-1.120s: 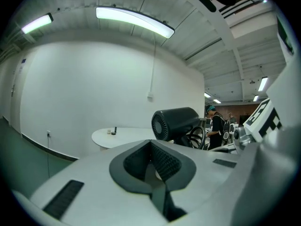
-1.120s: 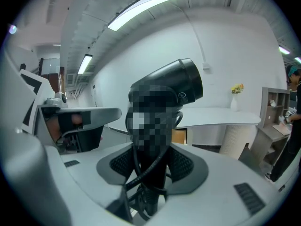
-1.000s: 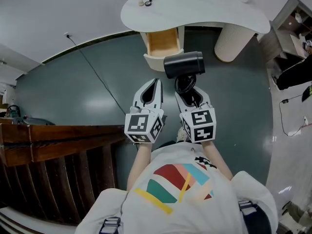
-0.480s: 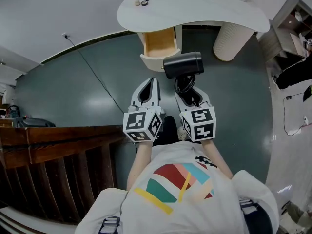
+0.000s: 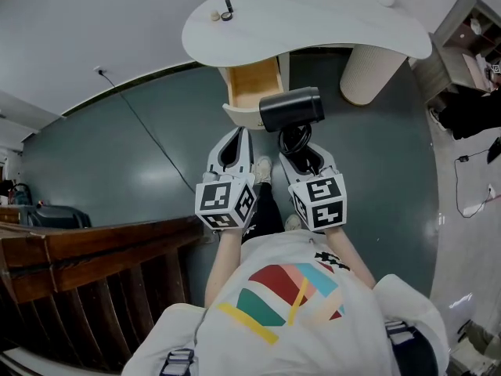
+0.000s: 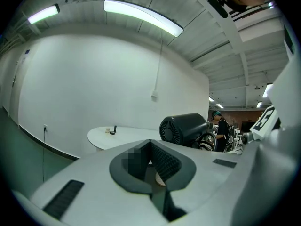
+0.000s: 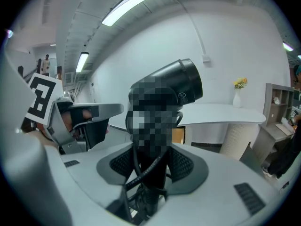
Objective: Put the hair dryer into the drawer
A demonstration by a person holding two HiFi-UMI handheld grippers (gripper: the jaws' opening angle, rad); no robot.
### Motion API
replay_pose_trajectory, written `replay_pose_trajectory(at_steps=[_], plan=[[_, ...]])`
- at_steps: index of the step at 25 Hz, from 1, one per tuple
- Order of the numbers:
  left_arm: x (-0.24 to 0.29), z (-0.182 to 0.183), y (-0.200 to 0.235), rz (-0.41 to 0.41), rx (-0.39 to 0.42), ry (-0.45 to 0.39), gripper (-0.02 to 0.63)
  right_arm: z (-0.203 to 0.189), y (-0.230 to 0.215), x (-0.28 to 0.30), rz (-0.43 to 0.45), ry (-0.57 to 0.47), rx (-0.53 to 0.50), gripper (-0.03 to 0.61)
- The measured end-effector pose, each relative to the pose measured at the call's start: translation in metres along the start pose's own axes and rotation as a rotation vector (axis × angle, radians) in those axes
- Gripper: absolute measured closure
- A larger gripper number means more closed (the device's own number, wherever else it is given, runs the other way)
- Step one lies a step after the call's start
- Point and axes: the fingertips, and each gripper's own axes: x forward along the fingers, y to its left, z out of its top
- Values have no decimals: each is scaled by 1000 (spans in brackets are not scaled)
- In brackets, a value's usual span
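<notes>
Head view: hair dryer [image 5: 291,108] gripped by handle in right tongs [image 5: 301,152], barrel crosswise, just beside front right corner of open drawer [image 5: 252,81], not inside. Dryer and left tongs [image 5: 235,143] (closed, empty) nearer counter [image 5: 313,22] than second ago. Judgement: approach nearly complete; placing remains.

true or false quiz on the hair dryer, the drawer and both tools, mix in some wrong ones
1. The right tool grips the black hair dryer by its handle. True.
2. The wooden drawer under the white curved table is shut. False: it stands open.
3. The left tool holds the dryer's cord. False: it holds nothing.
4. The hair dryer lies inside the drawer. False: it is outside, in the right tool.
5. Small objects sit on the tabletop. True.
</notes>
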Motion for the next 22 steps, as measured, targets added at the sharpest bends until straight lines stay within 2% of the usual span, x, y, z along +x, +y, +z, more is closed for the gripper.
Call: replay_pose_trajectory(at_steps=[10, 15, 22], plan=[[78, 9, 56, 7, -30, -15, 597, 33, -17, 82, 10, 24, -13, 382], [126, 31, 83, -16, -1, -21, 597, 67, -20, 132, 51, 43, 7, 382], [202, 57, 141, -53, 12, 24, 598, 128, -34, 215, 25, 39, 48, 382]])
